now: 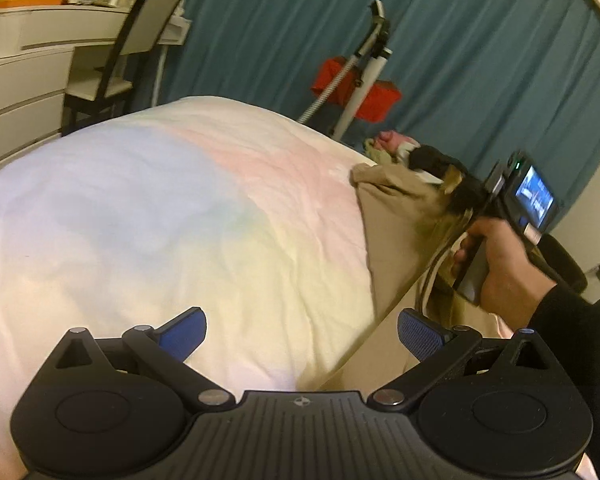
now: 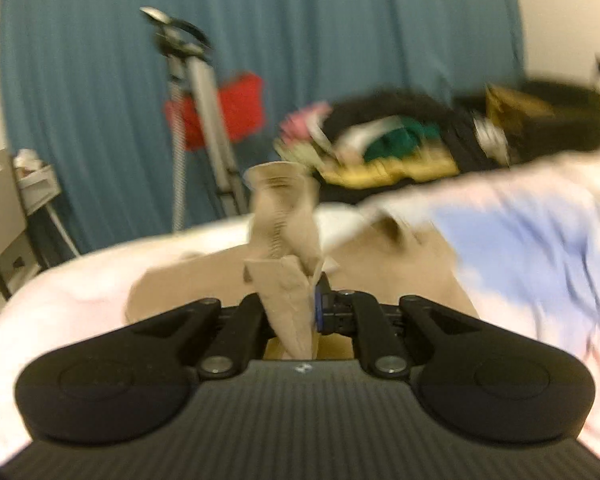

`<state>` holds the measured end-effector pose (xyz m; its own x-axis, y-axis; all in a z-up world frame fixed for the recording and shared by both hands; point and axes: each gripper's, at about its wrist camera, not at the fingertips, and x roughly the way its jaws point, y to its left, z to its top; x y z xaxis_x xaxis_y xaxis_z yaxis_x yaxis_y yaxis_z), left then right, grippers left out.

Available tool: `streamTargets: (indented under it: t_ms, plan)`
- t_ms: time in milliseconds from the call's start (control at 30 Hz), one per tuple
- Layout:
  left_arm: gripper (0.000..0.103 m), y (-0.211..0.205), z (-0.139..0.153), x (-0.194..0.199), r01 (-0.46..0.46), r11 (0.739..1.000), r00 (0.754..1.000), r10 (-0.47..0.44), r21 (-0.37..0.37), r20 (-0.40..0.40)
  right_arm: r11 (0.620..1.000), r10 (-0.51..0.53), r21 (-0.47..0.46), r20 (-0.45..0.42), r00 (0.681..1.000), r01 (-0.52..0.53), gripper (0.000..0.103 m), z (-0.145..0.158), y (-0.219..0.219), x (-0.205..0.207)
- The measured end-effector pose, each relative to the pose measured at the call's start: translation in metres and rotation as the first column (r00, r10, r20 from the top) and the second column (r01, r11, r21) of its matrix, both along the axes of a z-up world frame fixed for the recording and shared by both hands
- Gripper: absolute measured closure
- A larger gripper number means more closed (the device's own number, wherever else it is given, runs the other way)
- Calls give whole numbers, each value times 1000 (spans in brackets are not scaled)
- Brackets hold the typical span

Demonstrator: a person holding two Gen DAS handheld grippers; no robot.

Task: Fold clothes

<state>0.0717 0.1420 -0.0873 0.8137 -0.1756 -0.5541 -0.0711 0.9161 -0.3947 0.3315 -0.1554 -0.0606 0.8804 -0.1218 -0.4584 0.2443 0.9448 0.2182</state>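
Note:
A tan garment (image 1: 396, 232) hangs at the right side of the bed, lifted by my right gripper (image 1: 456, 190), which is shut on its upper edge. In the right wrist view the same tan garment (image 2: 288, 256) is bunched between the shut jaws of my right gripper (image 2: 300, 304), and the rest trails onto the bed. My left gripper (image 1: 300, 332) is open and empty, hovering over the pastel bedcover (image 1: 160, 208), left of the garment.
A pile of mixed clothes (image 2: 400, 144) lies at the far side of the bed. A red vacuum cleaner (image 1: 356, 84) stands by the teal curtain (image 1: 460, 60). A chair (image 1: 120, 52) and white drawers (image 1: 20, 92) are at the far left.

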Motion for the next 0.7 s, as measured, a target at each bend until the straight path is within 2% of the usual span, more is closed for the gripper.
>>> streamTargets:
  t_ms: [100,200,233,267,333,500,700]
  plan:
    - [0,-8,-5,6,44,999,999,-44,-18,9,999,-12,42,-18,1000,13,93,-18,-18,-2]
    - [0,-12,-11,16,79,995,997,-79,-53,-2,1000,24,15,-35,999,-23,85,-18,-20,0]
    - [0,-12,-12,19,84,995,996,-84,-52,-3,999,31,19,-34,999,-30,69,-14,-21,-5]
    - [0,-14,-12,21,87,995,996,-87,-46,-4,999,38,22,-34,999,-37,46,-9,-23,-9]
    - [0,-17,-13,21,96,995,995,-96,-30,-4,998,52,29,-33,998,-51,22,-1,-25,-18]
    - [0,-27,-7,22,128,992,992,-128,21,5,995,93,37,-29,995,-92,20,24,-29,-53]
    - [0,-36,7,4,182,982,983,-183,50,22,987,158,30,3,987,-158,20,58,-32,-156]
